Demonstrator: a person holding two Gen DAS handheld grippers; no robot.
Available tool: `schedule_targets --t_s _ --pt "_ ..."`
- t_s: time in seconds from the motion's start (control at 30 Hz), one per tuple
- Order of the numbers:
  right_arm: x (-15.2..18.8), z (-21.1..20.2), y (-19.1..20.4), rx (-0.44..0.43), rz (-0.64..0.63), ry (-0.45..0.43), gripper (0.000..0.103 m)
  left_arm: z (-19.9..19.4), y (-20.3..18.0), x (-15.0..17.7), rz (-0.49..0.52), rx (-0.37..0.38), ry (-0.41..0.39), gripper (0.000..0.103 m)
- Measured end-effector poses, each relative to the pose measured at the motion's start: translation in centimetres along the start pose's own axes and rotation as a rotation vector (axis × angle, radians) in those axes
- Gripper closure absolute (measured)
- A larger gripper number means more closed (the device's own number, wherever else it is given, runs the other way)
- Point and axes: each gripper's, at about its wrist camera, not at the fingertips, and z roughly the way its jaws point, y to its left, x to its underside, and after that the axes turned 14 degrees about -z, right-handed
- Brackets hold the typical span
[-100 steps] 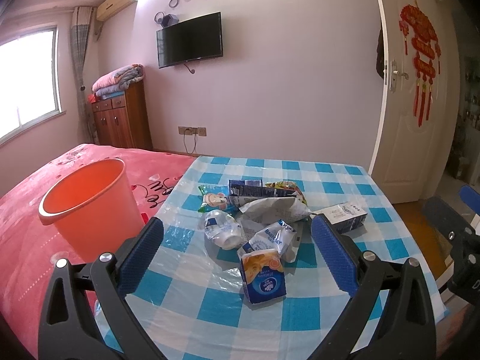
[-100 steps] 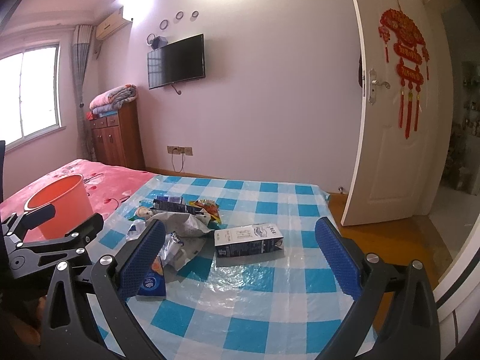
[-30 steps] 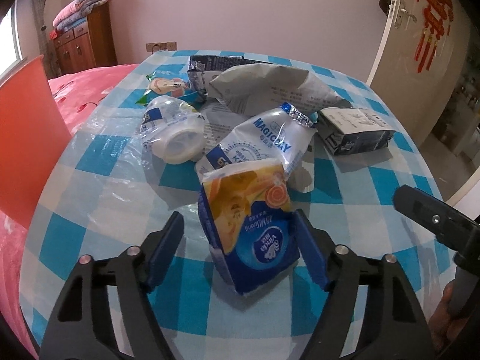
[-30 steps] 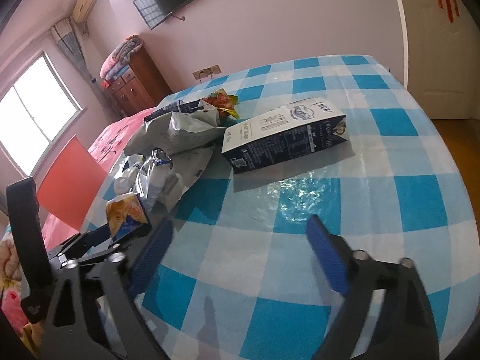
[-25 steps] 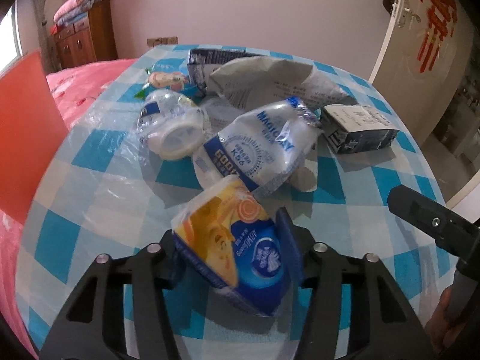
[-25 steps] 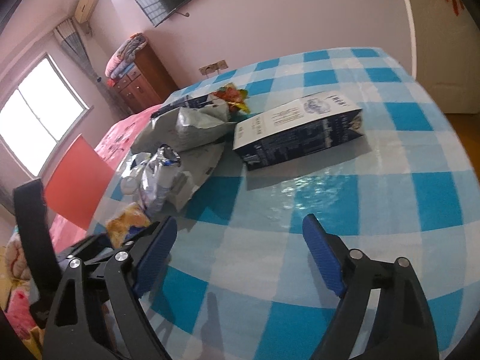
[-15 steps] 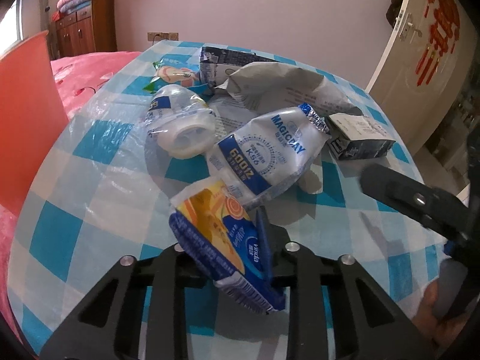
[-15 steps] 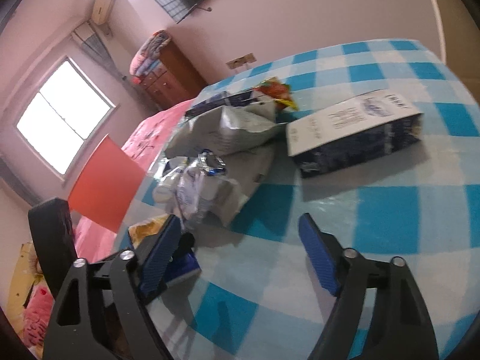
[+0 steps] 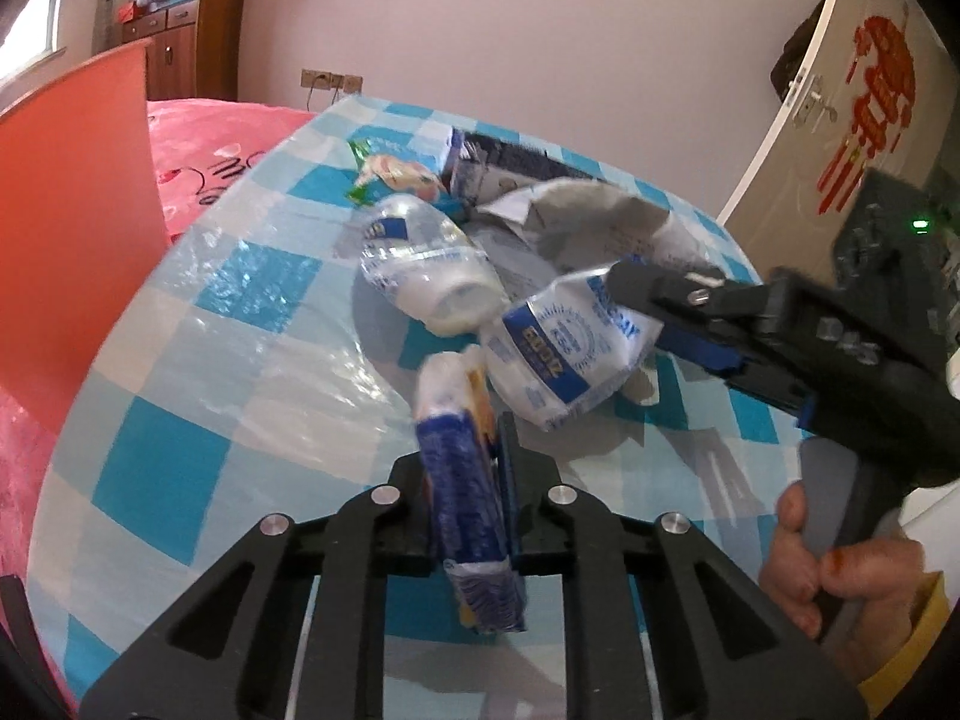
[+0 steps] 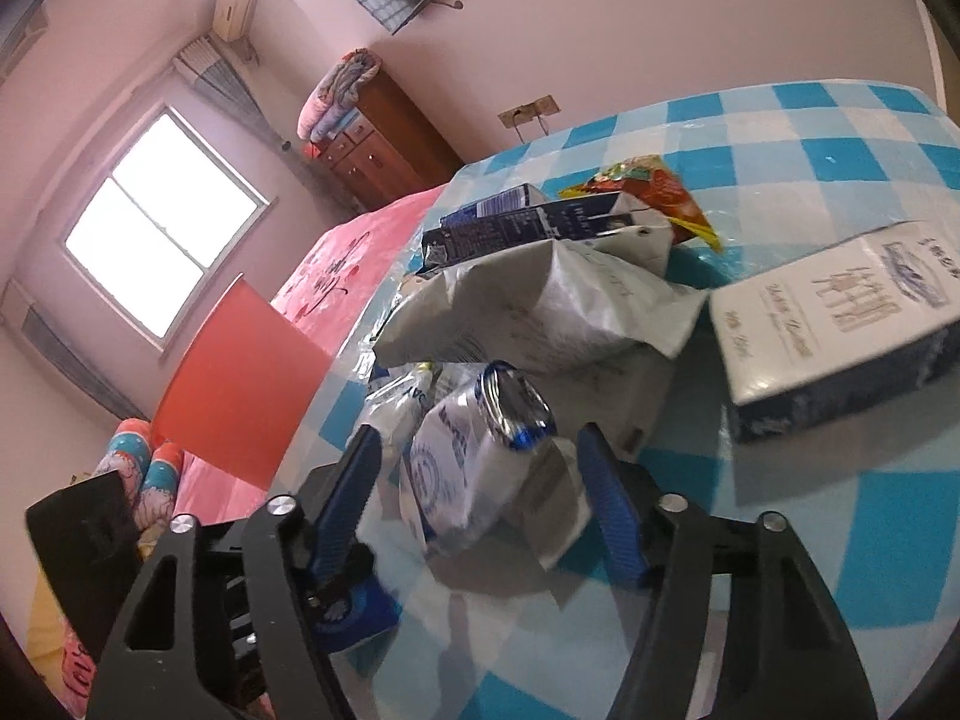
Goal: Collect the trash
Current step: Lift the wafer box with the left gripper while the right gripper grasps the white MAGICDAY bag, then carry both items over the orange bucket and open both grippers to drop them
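Observation:
My left gripper [image 9: 465, 441] is shut on a blue and yellow tissue pack [image 9: 468, 516], squashed flat between the pads just above the checked table [image 9: 210, 390]. My right gripper [image 10: 480, 489] straddles a white and blue snack bag [image 10: 468, 468] lying on the table [image 10: 840, 540]. Its jaws are closing, with a small gap left at each pad. In the left wrist view the same snack bag [image 9: 570, 354] sits between the right gripper's fingers [image 9: 660, 294]. The orange bin [image 9: 72, 210] stands left of the table, on the bed side.
More trash lies beyond the snack bag: a crushed plastic bottle [image 9: 420, 276], a grey-white bag [image 10: 540, 312], a dark blue carton [image 10: 528, 222], a red and yellow wrapper [image 10: 654, 186] and a white milk carton [image 10: 840, 324]. A pink bed [image 9: 228, 132] borders the table; a door [image 9: 840, 90] stands right.
The left gripper closed on the tissue pack, flattened it and raised it a little. The right gripper swung left across the table, now straddling the snack bag with narrower jaws.

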Motion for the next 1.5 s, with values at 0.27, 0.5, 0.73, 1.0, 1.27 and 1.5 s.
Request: schedule_targets --t_s 0.27,0.5,0.73,1.0,1.27,1.5 --pt "0.2 0.6 0.3 0.016 -0.006 0.024 0.071 -0.9 1.2 -0.3 -0.004 0.003 -0.012 0.087" --pt "0.8 -0.9 1.3 0.058 -0.020 0.008 0.075 -1.8 1.8 -0.8 -0.016 0.023 -0.029 0.088" --pt "0.6 -3.9 3.7 0.109 -0.091 -0.041 0.075 -3.0 2.2 -1.3 -0.027 0.052 -0.055 0.089" --pt "-1.4 -6.7 6.2 0.145 -0.145 -0.101 0.075 -4.6 2.0 -2.3 -0.020 0.097 -0.088 0.092" --pt "-4.3 -7.0 9.1 0.132 -0.193 -0.133 0.075 -7.4 2.6 -4.5 -0.038 0.144 -0.148 0.092" --pt "-9.5 -5.2 14.5 0.040 -0.299 -0.176 0.075 -12.8 4.3 -8.9 -0.031 0.108 -0.322 0.092"
